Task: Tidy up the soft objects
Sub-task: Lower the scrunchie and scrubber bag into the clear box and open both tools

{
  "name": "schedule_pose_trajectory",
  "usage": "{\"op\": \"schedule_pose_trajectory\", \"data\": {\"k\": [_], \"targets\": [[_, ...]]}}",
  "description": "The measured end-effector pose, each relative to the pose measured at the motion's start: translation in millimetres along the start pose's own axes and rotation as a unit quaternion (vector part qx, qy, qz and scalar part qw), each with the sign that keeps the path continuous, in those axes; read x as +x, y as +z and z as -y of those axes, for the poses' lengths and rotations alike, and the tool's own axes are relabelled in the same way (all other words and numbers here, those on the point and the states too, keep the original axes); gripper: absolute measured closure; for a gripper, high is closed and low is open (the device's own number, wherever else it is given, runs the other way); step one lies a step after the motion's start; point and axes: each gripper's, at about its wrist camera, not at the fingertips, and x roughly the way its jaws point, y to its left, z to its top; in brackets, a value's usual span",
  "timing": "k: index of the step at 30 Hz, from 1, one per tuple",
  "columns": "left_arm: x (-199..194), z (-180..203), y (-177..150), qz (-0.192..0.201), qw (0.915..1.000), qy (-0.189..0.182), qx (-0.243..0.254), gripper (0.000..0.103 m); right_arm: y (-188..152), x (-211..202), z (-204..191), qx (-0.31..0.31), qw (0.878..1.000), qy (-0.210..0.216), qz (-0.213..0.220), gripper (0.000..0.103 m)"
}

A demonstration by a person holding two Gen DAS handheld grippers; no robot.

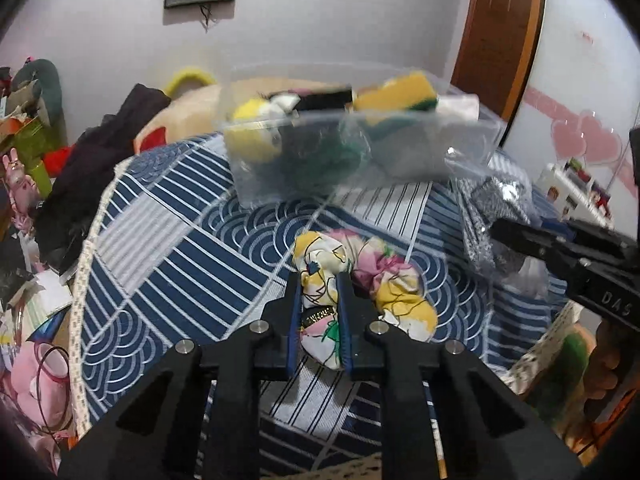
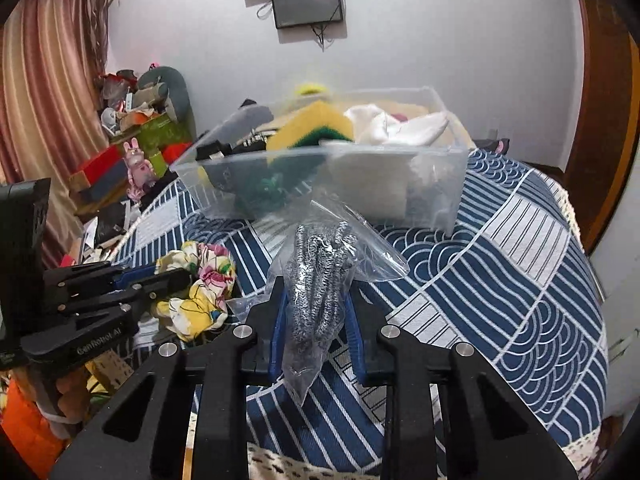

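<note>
Left wrist view: the left gripper (image 1: 320, 312) was clamped on one end of a floral cloth bundle (image 1: 362, 284), low centre of the frame; the rest of the bundle lay loose on the bedspread (image 1: 168, 248) to the right of the fingers. Right wrist view: the right gripper (image 2: 316, 320) was clamped on a clear plastic bag (image 2: 352, 240) holding a grey speckled knit (image 2: 320, 272), centre frame.

Risks, as judged:
- The cloth was held by one end only. On a lift the free part would likely unroll and trail, and could drag over the rim of the clear bin (image 2: 320, 152) instead of dropping in.
- The bag's film is slick and loose. The knit could slide inside it, or the bag could slip out of the pads.
- The bin, upper centre, already looked full, with a yellow-and-green sponge (image 2: 308, 128) and white cloth (image 2: 396, 124) standing above the rim. More items might spill over.
- The two grippers sat near each other, so they could collide on the way to the bin.

Surface: a soft quilted bedspread, navy and white, in stripes and wave arcs. The bin might tilt on it if pushed.

Room: pale wall, dark screen (image 2: 308, 2) top centre, curtain (image 2: 44, 92) at left, clutter and toys lower left, wooden door frame at right.
</note>
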Motion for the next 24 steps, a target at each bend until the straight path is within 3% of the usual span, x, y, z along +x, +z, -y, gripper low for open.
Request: {"op": "schedule_pose_trajectory", "data": {"k": [11,24], "targets": [[-54,-9,36,0.072,0.9973,-0.006,-0.016,0.087,20,-24,-2,-0.011,0.999,-0.013,0.047,0.079],[-46,-10,92,0.122,0.9924,0.000,-0.014,0.087,73,-21,2,-0.032,0.993,-0.040,0.107,0.079]]}}
